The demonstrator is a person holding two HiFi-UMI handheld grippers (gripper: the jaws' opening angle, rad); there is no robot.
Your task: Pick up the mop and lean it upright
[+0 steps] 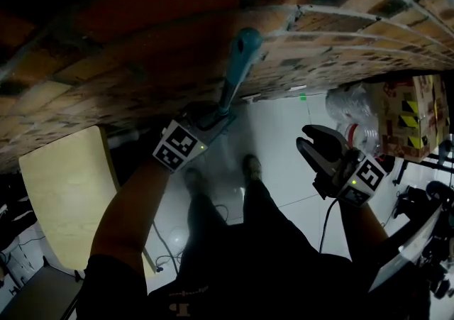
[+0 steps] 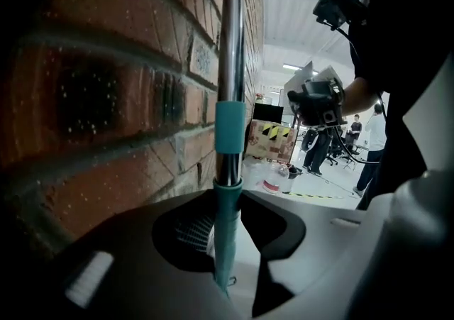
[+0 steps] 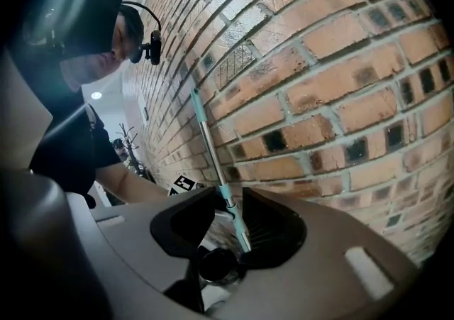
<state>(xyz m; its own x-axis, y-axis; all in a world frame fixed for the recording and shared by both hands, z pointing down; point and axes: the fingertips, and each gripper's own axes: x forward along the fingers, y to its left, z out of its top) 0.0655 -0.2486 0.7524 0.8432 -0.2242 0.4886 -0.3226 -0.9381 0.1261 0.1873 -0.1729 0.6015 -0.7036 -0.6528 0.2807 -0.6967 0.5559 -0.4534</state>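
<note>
The mop (image 1: 240, 56) stands upright against the brick wall (image 1: 142, 35), its teal-capped handle running close along the bricks. The left tongs (image 1: 220, 114) are closed on the handle. In the left gripper view the metal pole with its teal sleeve passes straight up between the two jaws, toward 12 o'clock, with the wall at 9 o'clock of it. In the head view the handle's top points to 1 o'clock from these tongs. The right tongs (image 1: 312, 140) sit at about 3 o'clock of the left ones, well apart from the mop, with jaws spread wide and holding nothing. Their own view shows the pole only far off through the gap. On the white floor (image 1: 284, 134), a pale board (image 1: 67, 191) shows at 8 o'clock and a striped cardboard box (image 1: 411, 113) at 3 o'clock
</note>
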